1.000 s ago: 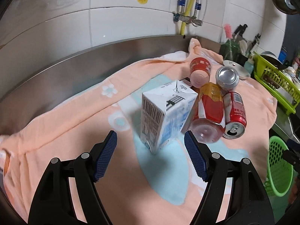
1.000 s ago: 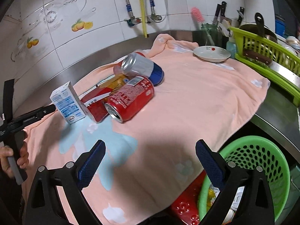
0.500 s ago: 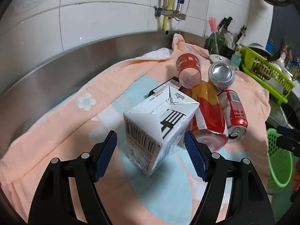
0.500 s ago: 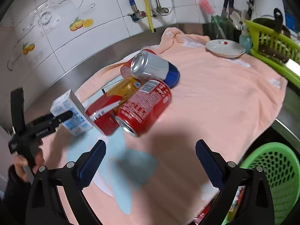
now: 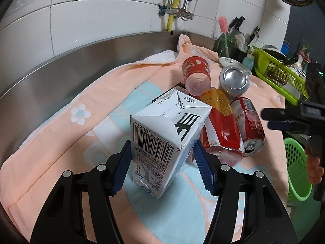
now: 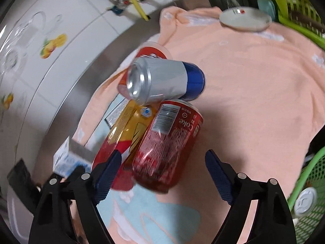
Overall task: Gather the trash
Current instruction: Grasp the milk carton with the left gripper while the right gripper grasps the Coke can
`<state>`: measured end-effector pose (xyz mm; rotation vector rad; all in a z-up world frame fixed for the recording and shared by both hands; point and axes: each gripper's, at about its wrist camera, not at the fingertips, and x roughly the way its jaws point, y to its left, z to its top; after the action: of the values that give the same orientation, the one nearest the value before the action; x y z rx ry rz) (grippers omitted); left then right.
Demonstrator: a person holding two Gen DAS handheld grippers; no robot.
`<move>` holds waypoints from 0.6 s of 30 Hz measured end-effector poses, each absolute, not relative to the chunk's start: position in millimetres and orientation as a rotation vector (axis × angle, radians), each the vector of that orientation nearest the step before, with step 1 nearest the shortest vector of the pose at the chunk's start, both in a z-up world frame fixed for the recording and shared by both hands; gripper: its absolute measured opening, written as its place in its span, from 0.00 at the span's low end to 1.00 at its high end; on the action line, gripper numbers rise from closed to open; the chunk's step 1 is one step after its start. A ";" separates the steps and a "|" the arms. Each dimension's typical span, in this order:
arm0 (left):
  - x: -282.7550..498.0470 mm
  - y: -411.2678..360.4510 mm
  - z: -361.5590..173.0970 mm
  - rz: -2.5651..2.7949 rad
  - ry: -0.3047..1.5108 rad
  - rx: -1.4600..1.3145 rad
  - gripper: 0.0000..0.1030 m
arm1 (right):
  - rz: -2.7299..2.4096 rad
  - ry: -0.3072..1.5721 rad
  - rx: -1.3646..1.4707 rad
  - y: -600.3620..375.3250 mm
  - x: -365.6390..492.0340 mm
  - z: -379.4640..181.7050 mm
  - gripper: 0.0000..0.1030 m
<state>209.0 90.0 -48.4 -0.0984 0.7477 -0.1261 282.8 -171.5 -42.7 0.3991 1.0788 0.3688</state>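
A white and blue milk carton (image 5: 164, 140) stands on the peach towel (image 5: 61, 142). My left gripper (image 5: 162, 167) is closing around it, pads at both sides. Behind it lie a red-yellow can (image 5: 221, 126), a red Coke can (image 5: 248, 122), a silver can (image 5: 234, 80) and a red cup (image 5: 196, 72). My right gripper (image 6: 163, 175) is open with the Coke can (image 6: 166, 142) between its fingers; the silver-blue can (image 6: 164, 80) and red-yellow can (image 6: 126, 130) lie beside it. The carton (image 6: 69, 158) shows at the left there.
A green basket (image 6: 310, 193) sits below the counter edge at right, also in the left wrist view (image 5: 296, 162). A white dish (image 6: 245, 18) and a green dish rack (image 5: 280, 71) stand at the back right. Steel backsplash and tiled wall lie behind.
My left gripper moved forward onto the carton and its fingers narrowed around it. My right gripper moved forward to the Coke can.
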 end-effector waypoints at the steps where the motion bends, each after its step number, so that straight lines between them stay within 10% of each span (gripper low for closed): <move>1: 209.5 89.8 -48.5 -0.129 0.748 -0.098 0.59 | 0.364 1.094 0.417 -172.1 286.6 -46.3 0.77; 18: 209.1 92.7 -46.6 -0.134 0.736 -0.091 0.48 | 0.385 1.204 0.651 -170.3 312.0 -91.5 0.67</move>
<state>209.1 92.7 -46.6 -0.0906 0.7361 -0.1344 312.0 -170.3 -91.5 0.6508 1.2036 0.3851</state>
